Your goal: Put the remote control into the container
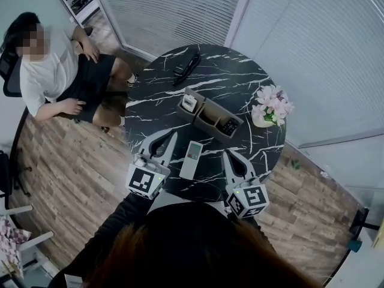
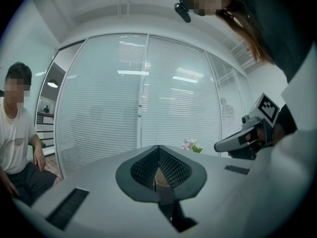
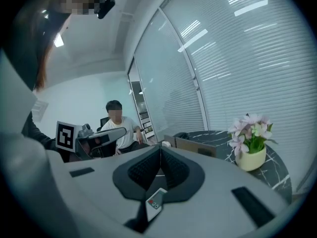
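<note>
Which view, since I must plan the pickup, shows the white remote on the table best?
The head view: the white remote lies whole on the table. The right gripper view catches only one buttoned end below its jaws. The left gripper view shows none of it.

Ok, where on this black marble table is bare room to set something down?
Bare: left of the grey divided container, and between it and the black remote at the far edge. Crowded: near edge, white remote between left gripper and right gripper.
</note>
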The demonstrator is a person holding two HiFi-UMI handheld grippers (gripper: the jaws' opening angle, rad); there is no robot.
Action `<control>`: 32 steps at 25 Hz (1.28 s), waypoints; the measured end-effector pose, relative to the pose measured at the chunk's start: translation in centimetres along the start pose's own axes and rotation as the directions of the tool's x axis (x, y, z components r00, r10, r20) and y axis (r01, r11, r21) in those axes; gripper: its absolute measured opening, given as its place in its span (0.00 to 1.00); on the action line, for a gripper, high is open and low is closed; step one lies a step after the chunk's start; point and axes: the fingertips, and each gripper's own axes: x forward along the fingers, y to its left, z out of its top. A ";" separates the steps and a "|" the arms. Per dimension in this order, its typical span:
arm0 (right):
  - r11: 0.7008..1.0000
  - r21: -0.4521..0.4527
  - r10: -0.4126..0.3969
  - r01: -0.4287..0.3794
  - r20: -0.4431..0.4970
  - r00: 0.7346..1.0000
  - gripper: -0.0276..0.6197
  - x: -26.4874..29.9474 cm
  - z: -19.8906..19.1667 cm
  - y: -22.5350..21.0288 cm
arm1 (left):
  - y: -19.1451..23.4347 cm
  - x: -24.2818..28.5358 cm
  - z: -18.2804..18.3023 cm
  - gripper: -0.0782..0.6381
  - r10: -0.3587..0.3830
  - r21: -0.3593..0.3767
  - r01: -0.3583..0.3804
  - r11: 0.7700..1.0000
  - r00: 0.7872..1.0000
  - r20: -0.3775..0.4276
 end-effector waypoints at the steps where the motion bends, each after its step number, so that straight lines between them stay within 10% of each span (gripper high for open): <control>1: 0.999 0.038 -0.002 0.003 -0.009 1.000 0.07 0.4 -0.6 -0.2 | 0.1 0.0 0.0 0.12 0.003 -0.004 -0.003 1.000 1.000 -0.005; 15: 0.950 0.276 -0.027 0.146 -0.393 0.919 0.07 7.3 -15.2 -0.4 | 0.4 -0.2 -0.3 0.12 -0.054 0.018 0.055 0.998 0.998 -0.030; 19: 0.956 0.238 -0.049 0.174 -0.452 0.891 0.08 8.1 -17.1 -0.1 | 0.3 -0.4 -0.4 0.12 -0.067 0.013 0.067 0.998 0.997 -0.033; 25: 0.959 0.181 -0.085 0.219 -0.554 0.828 0.42 9.6 -19.1 0.5 | 0.6 -0.9 -0.6 0.12 -0.063 0.013 0.064 0.998 0.997 -0.045; 32: 0.968 0.115 -0.112 0.225 -0.602 0.791 0.45 11.3 -19.7 0.9 | 1.0 -1.8 -0.8 0.12 -0.051 0.007 0.051 0.999 0.998 -0.048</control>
